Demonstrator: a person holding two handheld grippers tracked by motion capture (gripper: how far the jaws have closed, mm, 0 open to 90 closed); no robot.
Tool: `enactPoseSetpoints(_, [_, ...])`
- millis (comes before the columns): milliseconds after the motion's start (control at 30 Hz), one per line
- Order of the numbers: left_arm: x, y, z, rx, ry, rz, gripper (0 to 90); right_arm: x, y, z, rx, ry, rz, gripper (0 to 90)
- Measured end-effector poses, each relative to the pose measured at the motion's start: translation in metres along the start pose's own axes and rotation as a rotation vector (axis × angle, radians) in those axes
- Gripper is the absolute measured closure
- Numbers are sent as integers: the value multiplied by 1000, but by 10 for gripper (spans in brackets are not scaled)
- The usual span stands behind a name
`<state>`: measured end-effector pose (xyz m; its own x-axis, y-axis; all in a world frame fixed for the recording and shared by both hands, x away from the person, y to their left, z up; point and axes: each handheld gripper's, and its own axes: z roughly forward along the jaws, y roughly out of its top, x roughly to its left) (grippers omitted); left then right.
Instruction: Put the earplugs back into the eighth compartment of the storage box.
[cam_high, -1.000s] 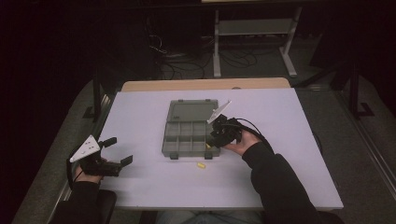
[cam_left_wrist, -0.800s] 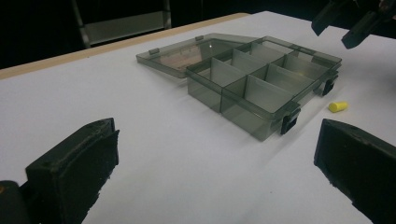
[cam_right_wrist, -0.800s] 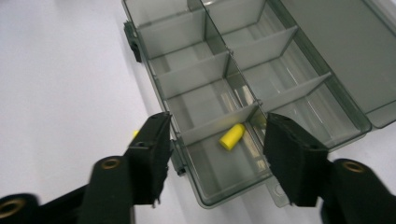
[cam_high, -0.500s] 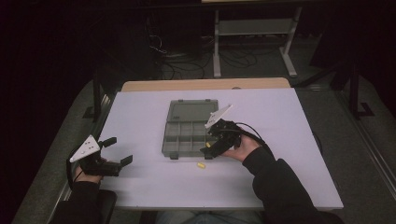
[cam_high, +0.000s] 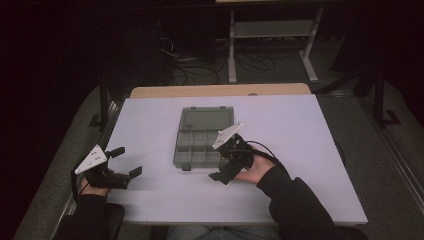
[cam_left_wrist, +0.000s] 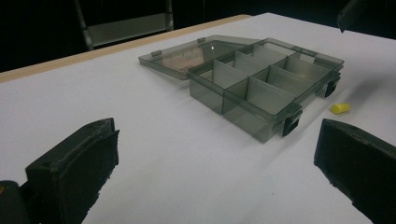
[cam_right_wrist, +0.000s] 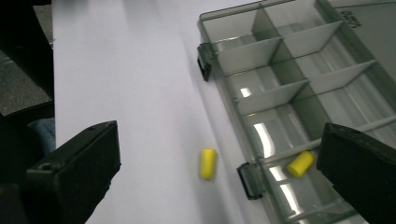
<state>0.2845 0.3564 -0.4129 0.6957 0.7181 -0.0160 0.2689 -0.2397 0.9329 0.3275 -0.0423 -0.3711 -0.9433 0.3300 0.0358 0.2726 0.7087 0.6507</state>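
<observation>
A smoky grey compartment box (cam_high: 202, 140) lies open mid-table, its lid flat behind it. In the right gripper view one yellow plug (cam_right_wrist: 300, 163) rests in a front compartment of the box (cam_right_wrist: 299, 93), and a second yellow plug (cam_right_wrist: 208, 163) lies on the table just outside the box wall. My right gripper (cam_high: 222, 162) hovers at the box's front right corner; its jaws have just been opening and stand wide, gripping nothing (cam_right_wrist: 219, 154). My left gripper (cam_high: 127, 161) rests open at the table's left edge, facing the box (cam_left_wrist: 261, 79) and the loose plug (cam_left_wrist: 340, 108).
The white table (cam_high: 300, 125) has bare room to the right of the box and along the front. A wooden edge (cam_high: 220, 91) runs behind it, with a metal stand (cam_high: 272, 30) and cables on the dark floor beyond.
My right gripper has slid from the box's right side toward its front right corner, nearer the person, and its jaws have spread. The left gripper has stayed put.
</observation>
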Motion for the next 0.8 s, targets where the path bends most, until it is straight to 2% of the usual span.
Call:
enactPoseSetpoints(300, [0,0,0,1,0,2,0,12,-3,13,27,28,-18,0])
enactPoseSetpoints(800, [0,0,0,2,-2,3,0,20,-13,31,69,54,-26,0])
